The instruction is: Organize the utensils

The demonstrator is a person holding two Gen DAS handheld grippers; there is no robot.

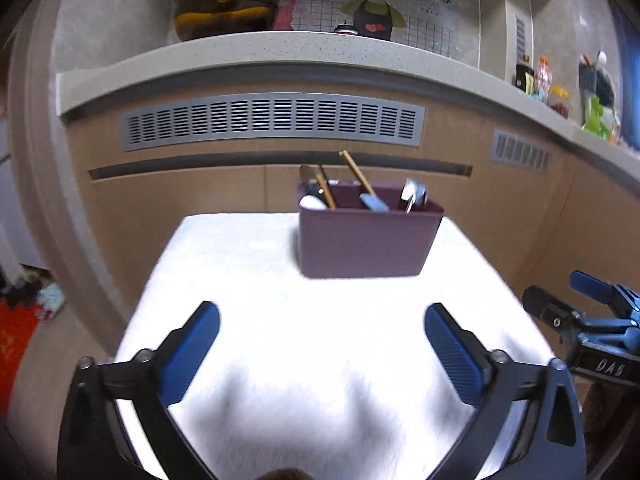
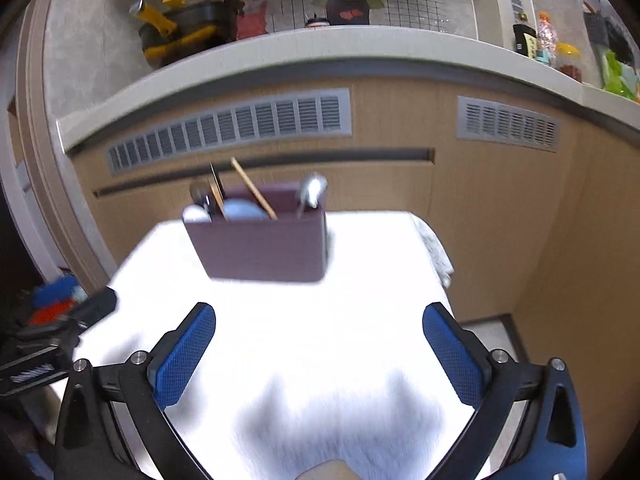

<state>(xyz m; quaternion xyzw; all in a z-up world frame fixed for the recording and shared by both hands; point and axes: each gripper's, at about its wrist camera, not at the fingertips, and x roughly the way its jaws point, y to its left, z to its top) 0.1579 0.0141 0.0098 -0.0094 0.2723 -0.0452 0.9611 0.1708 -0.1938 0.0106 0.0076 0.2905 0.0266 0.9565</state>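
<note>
Left gripper (image 1: 322,322) spread wide, nothing between its blue pads; right gripper (image 2: 319,320) the same, wide apart and empty. Both hang above the near half of the white-covered bench (image 1: 248,264).

Purple utensil box (image 1: 366,240) stands upright at the far edge of the bench, long side facing the cameras. Utensils already stand in it:
- wooden chopsticks (image 1: 354,170), leaning up and to the left, tips above the rim
- a pale blue spatula-like blade (image 1: 374,202) near the middle
- metal spoons (image 1: 414,194) at the right end
- a dark handle and a white rounded piece (image 1: 310,202) at the left end

Inner dividers not readable; cannot tell which compartment holds what. No loose utensil shows on the cloth in either view.

Key relation: the box lies straight ahead and beyond both grippers, well apart from the fingertips. In the left wrist view it sits slightly right of centre; in the right wrist view (image 2: 260,244) slightly left of centre. So it stands between the two, neither clearly nearer. Handles point upward and lean, so any pick probably calls for a reach forward and over the rim, jaws set across the shaft.

Judgement: sorting looks mostly done, or a regrouping is pending; motion blur prevents more.

Right gripper's body (image 1: 592,320) shows at the left view's right edge.
</note>
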